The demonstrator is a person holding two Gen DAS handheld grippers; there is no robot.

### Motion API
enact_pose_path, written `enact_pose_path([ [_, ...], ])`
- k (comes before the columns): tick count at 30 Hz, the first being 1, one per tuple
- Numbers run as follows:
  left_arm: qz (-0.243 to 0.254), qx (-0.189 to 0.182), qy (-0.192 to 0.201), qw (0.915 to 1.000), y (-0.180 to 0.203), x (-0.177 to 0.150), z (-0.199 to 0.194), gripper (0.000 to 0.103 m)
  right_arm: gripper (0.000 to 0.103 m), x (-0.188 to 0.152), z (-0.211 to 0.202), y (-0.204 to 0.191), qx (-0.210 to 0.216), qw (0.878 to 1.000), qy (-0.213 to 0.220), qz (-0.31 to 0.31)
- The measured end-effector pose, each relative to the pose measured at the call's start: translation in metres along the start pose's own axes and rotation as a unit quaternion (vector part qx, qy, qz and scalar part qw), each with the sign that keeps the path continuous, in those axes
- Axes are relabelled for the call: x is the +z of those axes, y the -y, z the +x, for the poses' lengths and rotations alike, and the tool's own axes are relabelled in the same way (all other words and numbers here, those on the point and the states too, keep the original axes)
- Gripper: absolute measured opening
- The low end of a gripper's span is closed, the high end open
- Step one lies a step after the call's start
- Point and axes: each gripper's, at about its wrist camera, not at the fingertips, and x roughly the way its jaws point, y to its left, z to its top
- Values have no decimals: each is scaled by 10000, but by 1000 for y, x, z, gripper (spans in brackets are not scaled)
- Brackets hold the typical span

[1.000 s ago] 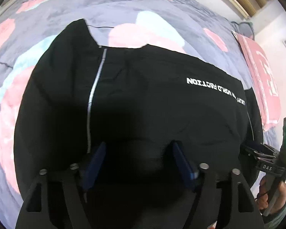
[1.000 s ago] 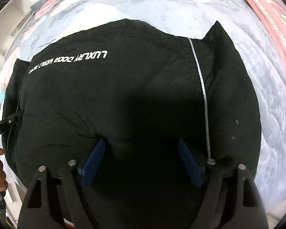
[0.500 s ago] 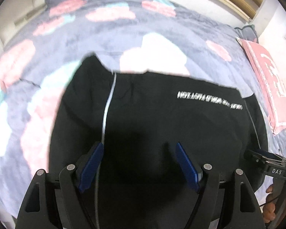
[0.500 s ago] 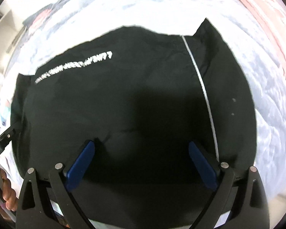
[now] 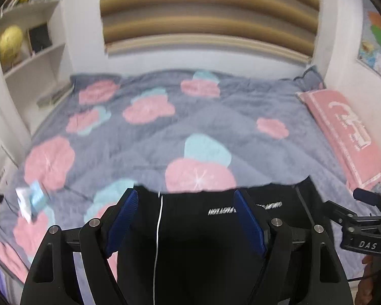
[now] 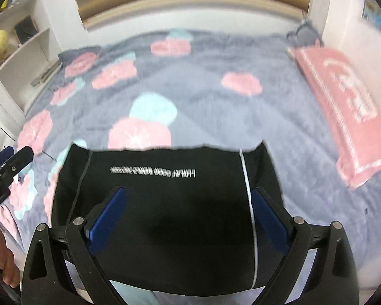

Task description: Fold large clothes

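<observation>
A black garment with a line of white lettering and a thin white stripe lies folded flat near the front edge of the bed; it also shows in the left wrist view. My left gripper is open and empty, raised above the garment's left part. My right gripper is open and empty, raised above the garment's middle. Each gripper shows at the edge of the other's view.
The grey bedspread with pink and blue clouds stretches beyond the garment. A pink pillow lies along the right wall. White shelves stand at the far left. A small blue-white packet lies on the bed's left side.
Both grippers have lifted and drawn back from the garment, so the views now take in the whole bed and wall. The garment lies still.
</observation>
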Motion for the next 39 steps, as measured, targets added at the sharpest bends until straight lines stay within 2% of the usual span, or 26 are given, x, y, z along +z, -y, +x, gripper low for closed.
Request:
enact_pose_path([
  [3,134,-18,270,9995,8,16,-24,79,99,14,-18,-9,-56,9999,142,5],
  [8,291,70,341,9990,21,36,-52,79,99,28,-45,-18,-83,9996,256,-13],
  [12,306,-89,371,9988,28,43,-64,79,99,33,-54,-20,-73,9995,322,-17],
  [14,281,-185,349,9988,30,43,-62,79,99,34,-53,-23,-133,9994,320,-50],
  [16,309,-126,226,9992,31,41,-52,79,99,34,-49,-24,-150,9995,276,-62],
  [22,291,-96,-168,9994,27,33,-27,79,99,26,-21,-20,-91,9998,-141,88],
  [34,150,116,-273,9994,12,26,-14,79,99,17,5,-27,-66,9984,-561,-5],
  [39,156,381,-236,9989,10,23,-12,79,99,14,10,-30,-57,9978,-661,-89],
])
